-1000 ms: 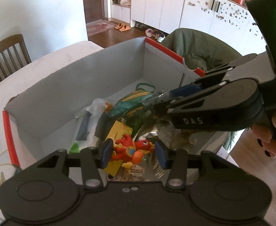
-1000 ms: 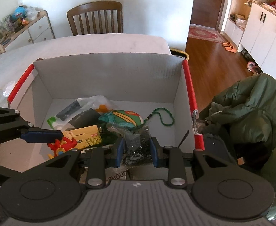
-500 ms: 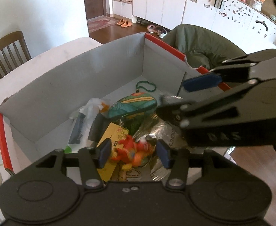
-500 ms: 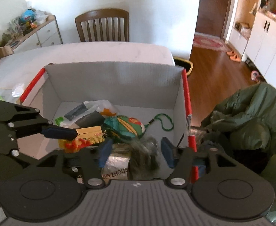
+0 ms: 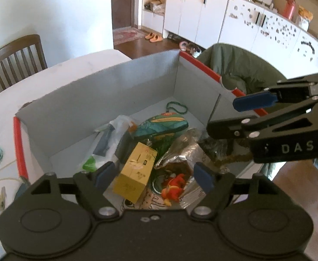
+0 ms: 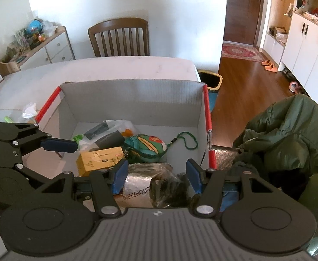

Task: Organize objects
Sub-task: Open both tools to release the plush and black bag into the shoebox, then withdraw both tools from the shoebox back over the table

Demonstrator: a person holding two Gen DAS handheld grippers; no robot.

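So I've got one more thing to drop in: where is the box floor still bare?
Bare floor shows in the far right corner of the cardboard box, around the green cord, and in a strip along the far wall. The near half is crowded: yellow carton, foil bag, green pouch.
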